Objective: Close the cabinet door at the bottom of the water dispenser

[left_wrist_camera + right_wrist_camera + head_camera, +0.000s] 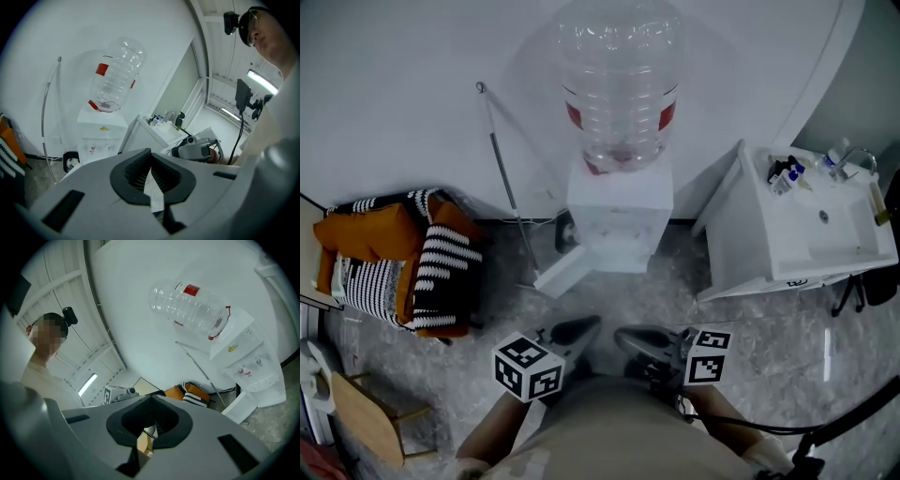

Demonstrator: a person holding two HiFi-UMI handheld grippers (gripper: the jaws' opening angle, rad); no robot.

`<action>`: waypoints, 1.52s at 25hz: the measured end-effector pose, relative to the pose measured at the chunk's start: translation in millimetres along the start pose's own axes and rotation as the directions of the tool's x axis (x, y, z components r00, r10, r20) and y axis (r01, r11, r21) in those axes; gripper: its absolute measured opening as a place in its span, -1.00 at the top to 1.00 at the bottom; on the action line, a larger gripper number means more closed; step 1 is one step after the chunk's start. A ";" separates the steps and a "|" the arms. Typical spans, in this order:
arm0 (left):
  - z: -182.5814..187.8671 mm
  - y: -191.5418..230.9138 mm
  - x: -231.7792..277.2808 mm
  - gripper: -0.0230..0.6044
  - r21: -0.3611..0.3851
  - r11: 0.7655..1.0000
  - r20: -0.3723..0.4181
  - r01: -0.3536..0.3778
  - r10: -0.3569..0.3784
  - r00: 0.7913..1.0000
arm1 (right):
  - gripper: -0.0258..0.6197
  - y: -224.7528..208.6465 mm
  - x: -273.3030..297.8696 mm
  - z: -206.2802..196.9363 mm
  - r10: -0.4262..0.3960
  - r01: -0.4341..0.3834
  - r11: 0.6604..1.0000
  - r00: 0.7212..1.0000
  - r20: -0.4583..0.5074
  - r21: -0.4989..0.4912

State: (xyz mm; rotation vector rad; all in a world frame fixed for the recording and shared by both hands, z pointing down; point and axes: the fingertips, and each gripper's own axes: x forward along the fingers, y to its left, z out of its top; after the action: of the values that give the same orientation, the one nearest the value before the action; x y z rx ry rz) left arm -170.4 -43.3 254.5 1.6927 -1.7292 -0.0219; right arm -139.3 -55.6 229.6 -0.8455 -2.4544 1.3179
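Cabinet door point(572, 269) standing open at base of water dispenser point(619, 220), angling out to dispenser's left in head view. Clear bottle point(619, 84) sitting atop dispenser. Left gripper point(581, 328) hovering before dispenser, well apart, jaws pressing together, gripping nothing. Right gripper point(633, 339) hovering likewise, jaws meeting, empty. Sink unit point(750, 244) standing right of dispenser.

Clear ribbed plastic bottle point(619, 84); smooth white dispenser point(619, 211), likely plastic; glossy marbled floor point(769, 347)

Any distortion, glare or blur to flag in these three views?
Head view: even light, dispenser sharp, mild bowing at edges. Left gripper view: heavy fisheye, dark corners, ceiling lamp glares. Right gripper view: same fisheye, bottle leans.
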 end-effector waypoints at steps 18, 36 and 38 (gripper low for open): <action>-14.1 231.0 -69.0 0.95 -0.072 0.996 -0.056 -0.044 0.040 0.998 | 0.87 -64.9 194.3 -28.7 -0.184 0.186 0.982 0.979 -0.092 0.013; -142.3 373.1 81.7 0.95 0.197 0.954 -0.287 -0.228 0.278 0.917 | 0.87 -225.2 94.2 -85.1 -0.362 0.340 0.925 0.924 0.123 0.170; -159.8 398.7 96.5 0.95 0.185 0.942 -0.282 -0.282 0.325 0.903 | 0.87 -245.4 78.0 -94.2 -0.394 0.377 0.914 0.913 0.106 0.149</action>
State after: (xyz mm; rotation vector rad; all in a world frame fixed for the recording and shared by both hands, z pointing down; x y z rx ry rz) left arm -429.4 0.8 607.7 1.4102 -1.7624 0.4943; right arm -252.9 -50.4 479.2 -0.2249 -2.4352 1.3917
